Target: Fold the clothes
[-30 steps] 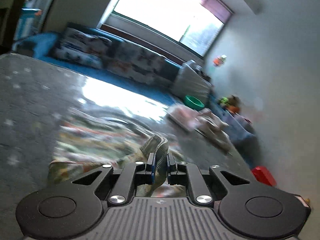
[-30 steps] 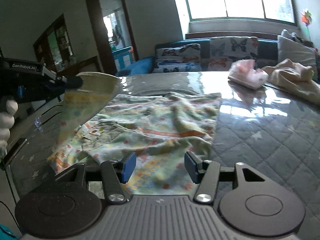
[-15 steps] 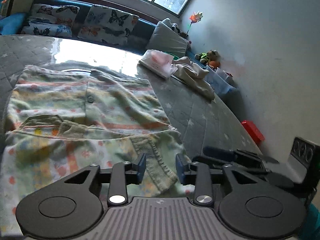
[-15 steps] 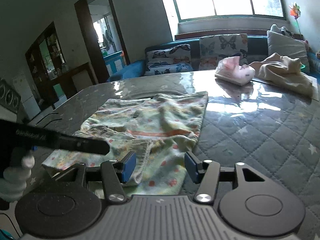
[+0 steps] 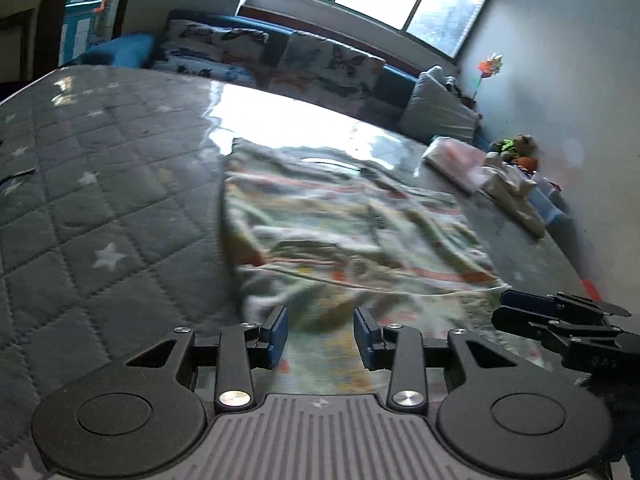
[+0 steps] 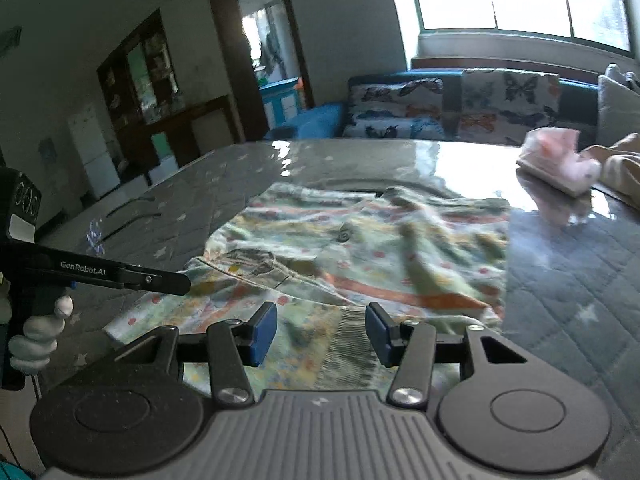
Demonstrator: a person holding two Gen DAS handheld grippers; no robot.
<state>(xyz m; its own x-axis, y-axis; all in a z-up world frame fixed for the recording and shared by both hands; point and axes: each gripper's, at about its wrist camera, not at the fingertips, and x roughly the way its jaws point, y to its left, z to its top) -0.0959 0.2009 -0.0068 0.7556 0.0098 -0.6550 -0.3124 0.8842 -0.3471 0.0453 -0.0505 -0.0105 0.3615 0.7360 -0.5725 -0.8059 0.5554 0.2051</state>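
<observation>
A pale green child's garment (image 5: 340,220) with orange stripes and dots lies spread on the grey quilted table cover (image 5: 100,208), one sleeve folded over its near part. My left gripper (image 5: 321,334) hovers open over the garment's near edge with nothing between its pads. In the right wrist view the garment (image 6: 380,248) lies ahead, and its ribbed cuff (image 6: 348,344) lies on the table under my right gripper (image 6: 320,332). Those jaws are closing and the pads stand apart from the cloth. The left gripper (image 6: 120,276) reaches in from the left, held by a gloved hand (image 6: 36,332).
A folded pink garment (image 6: 556,160) and a cream one (image 6: 624,164) lie at the table's far right. A blue sofa with butterfly cushions (image 6: 440,112) stands beyond the table's far edge. The right gripper (image 5: 560,320) shows at the left wrist view's right edge.
My left gripper let go of the ribbed cuff, opened and sank toward the garment's near edge. The lifted sleeve now lies flat on the garment. The right gripper slid sideways over the cuff.
</observation>
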